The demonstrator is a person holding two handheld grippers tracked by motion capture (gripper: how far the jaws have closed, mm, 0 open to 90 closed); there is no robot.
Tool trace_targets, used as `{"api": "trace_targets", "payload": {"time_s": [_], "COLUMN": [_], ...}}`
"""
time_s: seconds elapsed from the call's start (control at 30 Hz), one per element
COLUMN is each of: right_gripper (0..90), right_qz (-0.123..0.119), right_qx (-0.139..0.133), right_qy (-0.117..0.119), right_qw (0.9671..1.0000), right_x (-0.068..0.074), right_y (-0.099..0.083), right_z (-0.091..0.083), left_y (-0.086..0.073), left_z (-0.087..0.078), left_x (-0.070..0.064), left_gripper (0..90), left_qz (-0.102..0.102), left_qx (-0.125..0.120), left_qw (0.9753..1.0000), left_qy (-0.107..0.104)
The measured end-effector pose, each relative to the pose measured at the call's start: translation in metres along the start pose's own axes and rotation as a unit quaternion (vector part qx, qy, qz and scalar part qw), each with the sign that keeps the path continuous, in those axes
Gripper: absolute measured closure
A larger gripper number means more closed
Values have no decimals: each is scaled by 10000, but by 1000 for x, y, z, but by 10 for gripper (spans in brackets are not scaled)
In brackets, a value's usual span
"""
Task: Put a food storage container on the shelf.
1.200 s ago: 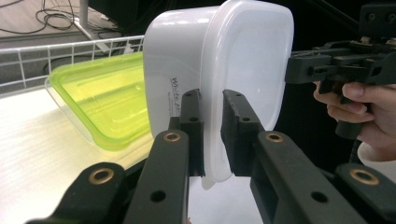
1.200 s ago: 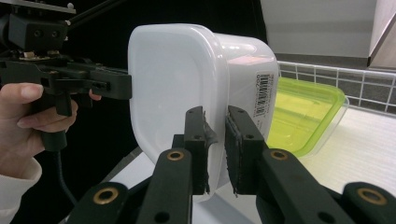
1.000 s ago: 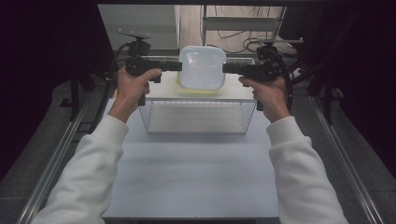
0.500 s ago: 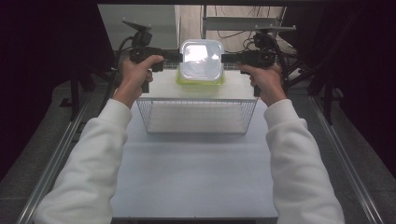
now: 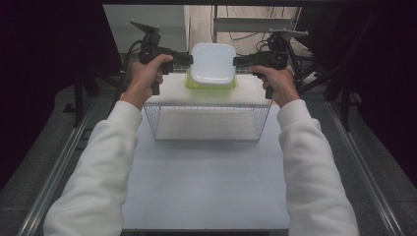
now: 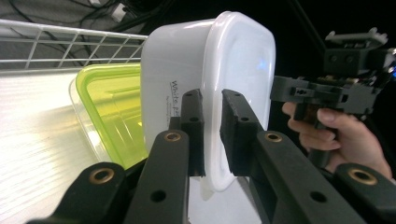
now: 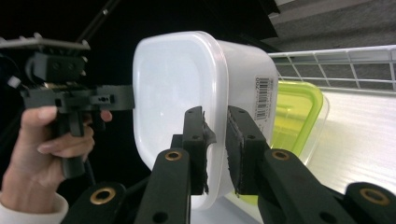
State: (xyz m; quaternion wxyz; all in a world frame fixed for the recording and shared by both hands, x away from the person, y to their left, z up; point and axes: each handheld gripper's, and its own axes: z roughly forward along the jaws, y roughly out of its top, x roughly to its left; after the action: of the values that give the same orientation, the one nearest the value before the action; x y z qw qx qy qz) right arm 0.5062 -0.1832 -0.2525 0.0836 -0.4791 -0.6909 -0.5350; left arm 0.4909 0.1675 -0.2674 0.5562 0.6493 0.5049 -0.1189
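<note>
White lidded container [image 5: 213, 63]: held level above green-lidded container [image 5: 210, 84] on top of wire rack [image 5: 206, 123], directly over it, apparently just clear. Gripped at opposite rims: left gripper [image 5: 189, 58] clamped on left rim, right gripper [image 5: 237, 61] clamped on right rim. Grip axis across the table; both hands equally near. Stacking judged a straight descent.

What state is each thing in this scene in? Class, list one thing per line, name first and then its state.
White container: lid on, held above the shelf by its rim on both sides.
Green-lidded container: closed, resting on the shelf under the white one.
Wire shelf: upright on the table.
Left gripper: shut on the white container's rim.
Right gripper: shut on the opposite rim.
</note>
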Motion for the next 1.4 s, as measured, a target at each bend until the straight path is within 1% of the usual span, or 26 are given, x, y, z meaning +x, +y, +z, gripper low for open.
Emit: {"api": "trace_targets", "payload": {"time_s": [0.13, 0.27, 0.37, 0.5, 0.63, 0.73, 0.8, 0.83, 0.9, 1.0, 1.07, 1.1, 1.13, 1.17, 1.2, 1.27, 1.33, 1.37, 1.4], "right_gripper": [760, 754, 753, 752, 750, 750, 747, 726, 665, 574, 520, 494, 481, 471, 463, 445, 430, 426, 422], "right_qz": [262, 393, 527, 664, 689, 688, 683, 619, 509, 263, 26, -114, -204, -290, -370, -588, -850, -956, -1032], "right_qx": [-80, -148, -192, -221, -222, -244, -254, -302, -356, -484, -513, -539, -575, -615, -632, -651, -712, -717, -756], "right_qy": [109, 70, 68, 94, 94, 83, 81, 35, -25, -91, -206, -275, -273, -246, -228, -268, -323, -338, -319], "right_qw": [9996, 9991, 9984, 9975, 9973, 9973, 9973, 9976, 9981, 9984, 9985, 9981, 9978, 9974, 9971, 9958, 9933, 9923, 9913], "right_x": [-8, -14, -18, -24, -27, -27, -27, -25, -23, -17, -12, -10, -7, -5, -4, 0, 3, 4, 6], "right_y": [5, 10, 12, 13, 13, 13, 13, 13, 13, 12, 11, 10, 8, 5, 2, -5, -14, -19, -25], "right_z": [5, 10, 13, 16, 17, 18, 18, 18, 18, 15, 11, 8, 4, 0, -4, -14, -25, -31, -37], "left_y": [5, 9, 10, 10, 9, 8, 8, 7, 7, 7, 5, 3, -1, -4, -8, -18, -29, -35, -35], "left_z": [4, 8, 10, 13, 14, 14, 14, 12, 9, 0, -6, -8, -11, -14, -17, -26, -33, -36, -36], "left_x": [11, 18, 22, 26, 29, 29, 28, 25, 20, 15, 11, 9, 7, 5, 2, -3, -7, -8, -8], "left_gripper": [793, 783, 776, 764, 763, 759, 735, 709, 651, 567, 509, 479, 454, 428, 400, 371, 350, 345, 337], "left_qz": [-335, -537, -634, -661, -694, -652, -623, -493, -270, -27, 109, 214, 296, 355, 435, 685, 911, 997, 997], "left_qx": [-78, -156, -201, -202, -235, -252, -269, -368, -460, -611, -623, -583, -565, -565, -566, -594, -563, -550, -550], "left_qw": [9992, 9981, 9974, 9973, 9968, 9971, 9973, 9978, 9985, 9981, 9979, 9980, 9978, 9976, 9973, 9955, 9936, 9928, 9928], "left_qy": [-179, -252, -266, -264, -333, -308, -290, -258, -70, 29, 105, 154, 181, 159, 173, 285, 351, 375, 375]}}
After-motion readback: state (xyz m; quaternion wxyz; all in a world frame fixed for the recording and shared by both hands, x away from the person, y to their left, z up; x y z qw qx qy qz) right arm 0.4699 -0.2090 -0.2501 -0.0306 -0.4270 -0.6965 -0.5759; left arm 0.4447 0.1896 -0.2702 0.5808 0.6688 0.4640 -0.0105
